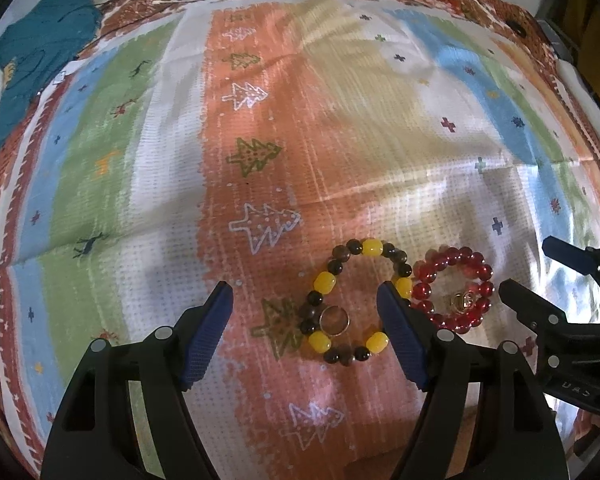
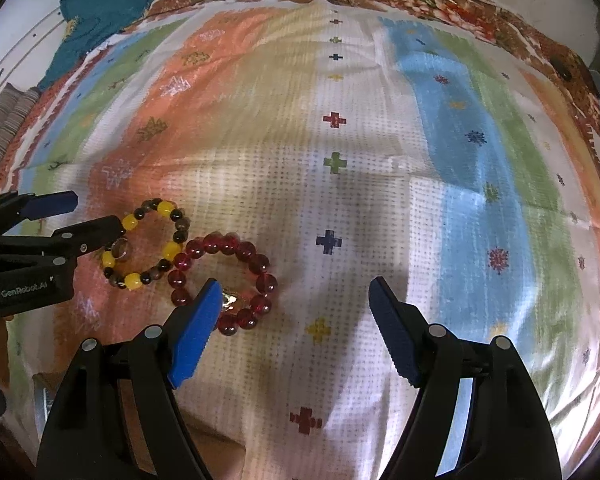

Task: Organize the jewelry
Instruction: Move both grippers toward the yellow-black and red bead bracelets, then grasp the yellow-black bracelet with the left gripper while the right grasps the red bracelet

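- A striped cloth (image 1: 340, 128) printed with little trees, crosses and deer covers the whole surface; what lies under it I cannot tell.
- A teal garment (image 1: 40, 52) lies bunched at the far left corner of the cloth, well apart from the jewelry.
- The left gripper (image 1: 305, 300) hangs over the orange stripe with its jaws wide and nothing between the pads; its right finger (image 1: 400, 332) crosses in front of the yellow bracelet's edge.
- The right gripper (image 2: 294, 294) is also spread wide and empty, its left finger (image 2: 192, 336) covering part of the red bracelet.
- The yellow-and-brown bead bracelet (image 1: 374, 246) lies flat on the orange stripe.
- The red bead bracelet (image 2: 228, 246) lies flat just to its right, the two touching.
- A plain ring (image 1: 334, 320) sits inside the yellow bracelet.
- A small gold ring (image 2: 230, 300) sits inside the red one.
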Demonstrator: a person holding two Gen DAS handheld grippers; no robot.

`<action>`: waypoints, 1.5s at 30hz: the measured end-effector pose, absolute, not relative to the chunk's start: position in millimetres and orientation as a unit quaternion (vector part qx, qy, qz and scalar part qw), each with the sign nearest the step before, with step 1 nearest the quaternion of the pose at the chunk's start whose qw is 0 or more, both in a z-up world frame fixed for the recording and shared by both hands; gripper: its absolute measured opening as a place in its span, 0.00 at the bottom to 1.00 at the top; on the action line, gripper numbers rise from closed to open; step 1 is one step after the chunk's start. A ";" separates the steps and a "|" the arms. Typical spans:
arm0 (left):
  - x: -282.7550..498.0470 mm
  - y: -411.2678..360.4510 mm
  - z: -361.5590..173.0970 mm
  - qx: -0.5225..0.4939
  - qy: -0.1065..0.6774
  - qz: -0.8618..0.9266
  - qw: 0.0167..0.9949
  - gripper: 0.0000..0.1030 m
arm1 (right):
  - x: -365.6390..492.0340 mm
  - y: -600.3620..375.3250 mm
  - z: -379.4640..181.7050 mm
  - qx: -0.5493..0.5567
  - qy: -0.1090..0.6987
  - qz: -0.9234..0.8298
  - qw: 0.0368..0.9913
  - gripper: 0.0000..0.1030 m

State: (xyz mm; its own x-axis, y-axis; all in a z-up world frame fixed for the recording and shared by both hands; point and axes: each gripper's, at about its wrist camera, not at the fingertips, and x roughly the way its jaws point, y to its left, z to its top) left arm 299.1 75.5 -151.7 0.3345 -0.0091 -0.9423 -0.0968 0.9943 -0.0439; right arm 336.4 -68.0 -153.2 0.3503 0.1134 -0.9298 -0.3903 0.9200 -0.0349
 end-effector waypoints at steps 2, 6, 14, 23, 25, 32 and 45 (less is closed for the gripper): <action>301.3 73.9 -155.1 -0.041 0.578 0.025 0.814 0.72 | 339.2 -65.9 -158.1 -0.133 0.553 0.151 0.808 0.73; 305.2 70.6 -160.8 -0.028 0.580 0.025 0.814 0.70 | 342.4 -62.8 -164.7 -0.143 0.557 0.147 0.805 0.73; 306.9 71.3 -179.8 -0.012 0.600 0.030 0.799 0.54 | 343.9 -61.7 -174.2 -0.158 0.561 0.141 0.801 0.62; 303.5 77.1 -182.8 0.004 0.600 0.033 0.799 0.17 | 341.0 -52.9 -179.4 -0.168 0.558 0.158 0.797 0.35; 302.8 80.8 -182.8 0.005 0.599 0.034 0.800 0.11 | 339.2 -50.1 -179.6 -0.171 0.557 0.165 0.796 0.27; 302.8 82.1 -179.8 0.007 0.602 0.038 0.798 0.11 | 334.5 -48.4 -176.4 -0.168 0.554 0.180 0.795 0.15; 281.6 72.0 -136.2 -0.003 0.580 0.022 0.814 0.11 | 319.7 -46.6 -134.2 -0.148 0.525 0.205 0.813 0.14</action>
